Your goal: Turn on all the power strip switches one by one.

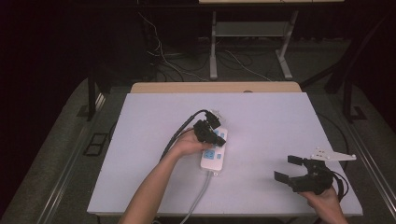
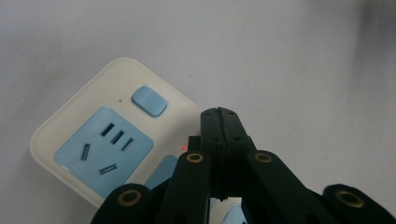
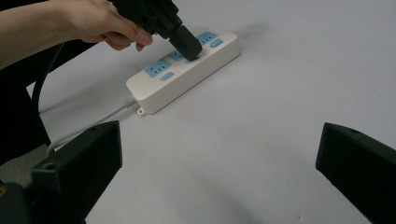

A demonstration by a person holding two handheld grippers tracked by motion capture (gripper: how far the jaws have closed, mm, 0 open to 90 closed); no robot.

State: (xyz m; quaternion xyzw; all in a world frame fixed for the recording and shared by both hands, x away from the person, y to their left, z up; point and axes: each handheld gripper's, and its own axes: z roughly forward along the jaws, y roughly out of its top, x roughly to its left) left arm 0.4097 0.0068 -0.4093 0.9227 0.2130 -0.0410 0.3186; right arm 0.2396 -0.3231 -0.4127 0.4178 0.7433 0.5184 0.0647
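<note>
While I watch from the high view, the white table (image 1: 261, 116) has wide bare room to the right and back of the strip (image 1: 214, 151), which lies near the middle, long axis running toward me, its grey cord (image 1: 198, 196) trailing off the near edge. My left gripper (image 1: 215, 137) sits on the strip's far half with jaws shut and empty; my right gripper (image 1: 292, 169) rests near the near-right corner, jaws wide, well apart from the strip.

Through the left gripper view, the jaws meet in one black seam — pressed together just over the strip (image 2: 93, 154), beside a blue socket (image 2: 103, 151) and a blue switch (image 2: 149, 101). The cream casing has rounded corners. A small red light (image 2: 184, 148) shows by the jaw tip; the strip's lower part is hidden behind the linkage.

From the right gripper view, both jaws stand far apart with bare table between them. Beyond, the strip (image 3: 187, 74) lies slantwise, the left gripper (image 3: 187, 44) tip touching its top between blue sockets — what it touches exactly I cannot make out.
</note>
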